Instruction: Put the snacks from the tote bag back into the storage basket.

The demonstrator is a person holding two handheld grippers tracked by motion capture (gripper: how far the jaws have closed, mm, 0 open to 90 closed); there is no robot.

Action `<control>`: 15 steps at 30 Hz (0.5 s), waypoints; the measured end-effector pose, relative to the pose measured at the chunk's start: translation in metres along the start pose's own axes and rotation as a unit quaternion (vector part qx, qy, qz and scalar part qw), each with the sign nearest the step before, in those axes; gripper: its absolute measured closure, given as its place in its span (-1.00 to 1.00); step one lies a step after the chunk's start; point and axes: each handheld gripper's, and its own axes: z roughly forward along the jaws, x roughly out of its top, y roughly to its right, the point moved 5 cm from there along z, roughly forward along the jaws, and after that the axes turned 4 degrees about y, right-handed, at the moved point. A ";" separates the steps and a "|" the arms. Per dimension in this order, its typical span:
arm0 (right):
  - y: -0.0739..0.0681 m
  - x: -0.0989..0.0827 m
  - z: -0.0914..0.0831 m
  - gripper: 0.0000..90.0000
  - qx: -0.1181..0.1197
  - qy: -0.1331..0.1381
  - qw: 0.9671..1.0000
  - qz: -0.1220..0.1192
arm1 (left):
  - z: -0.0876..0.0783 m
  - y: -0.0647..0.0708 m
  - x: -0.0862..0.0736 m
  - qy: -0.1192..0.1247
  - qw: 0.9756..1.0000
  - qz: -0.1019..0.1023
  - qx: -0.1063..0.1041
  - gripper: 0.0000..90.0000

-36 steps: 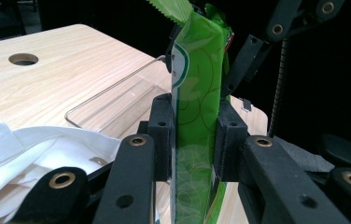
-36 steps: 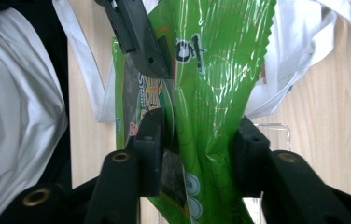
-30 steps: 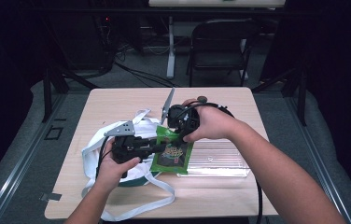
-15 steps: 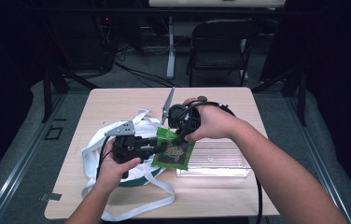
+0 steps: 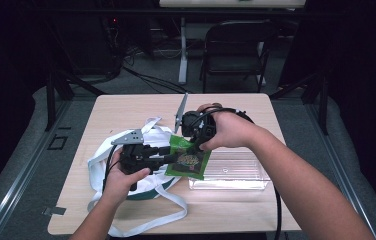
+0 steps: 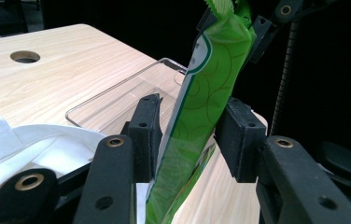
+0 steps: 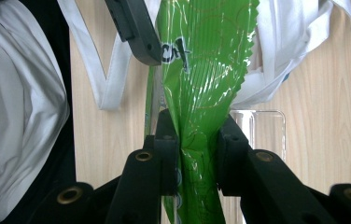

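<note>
A green snack packet hangs over the table between both grippers. My right gripper is shut on it, its pads squeezing the crinkled foil. My left gripper has just been opening. The packet still stands between its pads, which no longer pinch it. In the high view the left gripper reaches in from the left over a white cloth bag. The right gripper comes down on the packet's far end.
A clear plastic tray lies on the wooden table just right of the packet. The white bag's straps trail toward the front edge. A cable hole sits in the tabletop. A folding chair stands beyond the table.
Both hands have kept their places. The left gripper's jaws have eased apart around the packet, while the right gripper has closed onto it.
</note>
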 end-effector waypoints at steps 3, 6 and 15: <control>0.001 -0.001 -0.002 0.65 -0.004 -0.004 1.000 -0.001 | 0.000 -0.001 0.000 0.000 1.000 -0.003 0.002 0.32; 0.001 -0.003 -0.003 0.65 -0.006 -0.003 1.000 -0.001 | 0.000 -0.001 0.000 0.001 1.000 -0.003 0.002 0.32; 0.004 -0.007 -0.007 0.65 -0.013 -0.007 1.000 0.000 | -0.001 -0.002 -0.001 0.001 1.000 -0.003 0.008 0.31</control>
